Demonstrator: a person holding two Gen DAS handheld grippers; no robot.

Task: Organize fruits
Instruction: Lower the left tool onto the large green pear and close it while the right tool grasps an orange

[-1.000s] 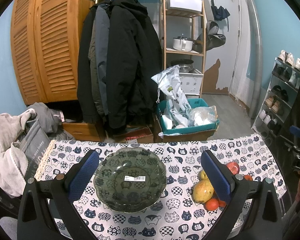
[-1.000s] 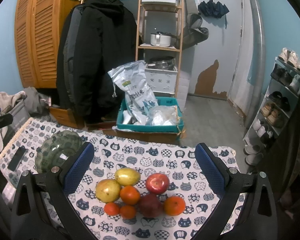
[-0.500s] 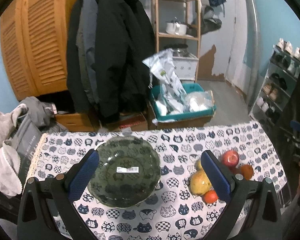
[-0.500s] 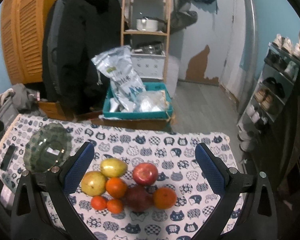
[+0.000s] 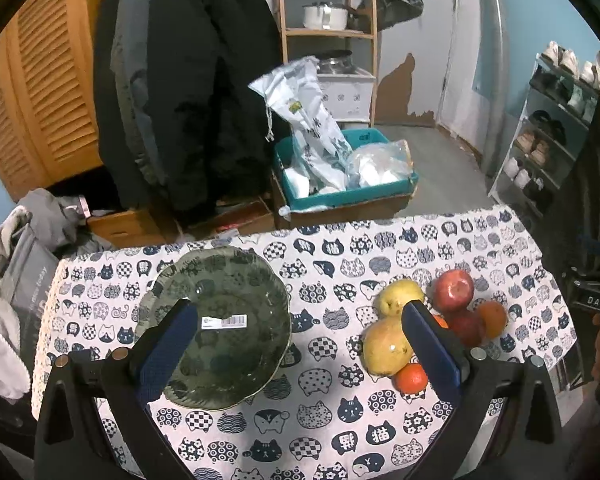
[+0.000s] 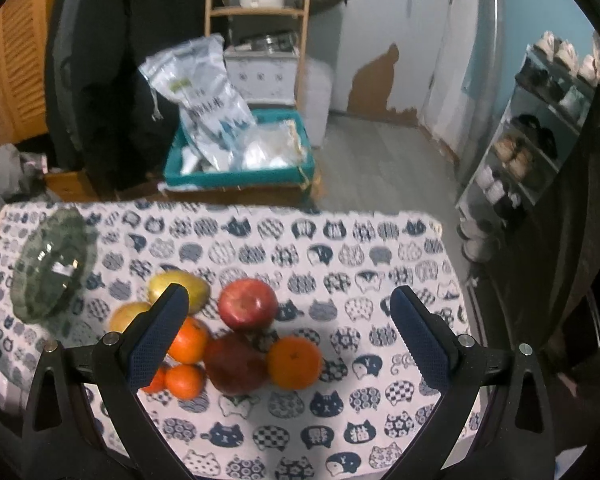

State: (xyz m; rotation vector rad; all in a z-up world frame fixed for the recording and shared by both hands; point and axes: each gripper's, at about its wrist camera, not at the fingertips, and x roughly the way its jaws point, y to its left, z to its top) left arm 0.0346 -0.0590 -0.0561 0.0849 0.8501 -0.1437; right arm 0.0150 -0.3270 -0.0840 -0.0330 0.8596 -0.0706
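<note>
Right wrist view shows the fruit cluster low and left of centre on the cat-print tablecloth [image 6: 340,248]: a red apple [image 6: 247,303] at the top, a darker red fruit [image 6: 236,364] just below it, a large orange [image 6: 295,362] touching that fruit's right side, a second orange [image 6: 188,341] and two small mandarins [image 6: 183,381] to the left, and two yellow-green pears [image 6: 180,283] at the upper left, partly behind the near finger. The right gripper [image 6: 288,320] hangs above the pile with its blue-padded fingers spread wide and nothing between them. Well apart from the fruit, at the frame's left edge, sits the green patterned glass bowl [image 6: 50,268]. In the left wrist view that bowl [image 5: 228,320] lies left of centre, empty except for a barcode sticker [image 5: 224,321], and the fruit sits at the right. The left gripper [image 5: 298,328] is likewise wide open and holds nothing, one finger over the bowl, the other over the pears. Beyond the table's far edge a teal crate [image 5: 340,196] of plastic bags stands on the grey floor. Dark coats [image 5: 196,80] hang at upper left beside louvred wooden doors [image 5: 40,92]. A wooden shelf [image 5: 328,32] carries a white pot, and a shoe rack [image 5: 548,140] lines the right wall.
</note>
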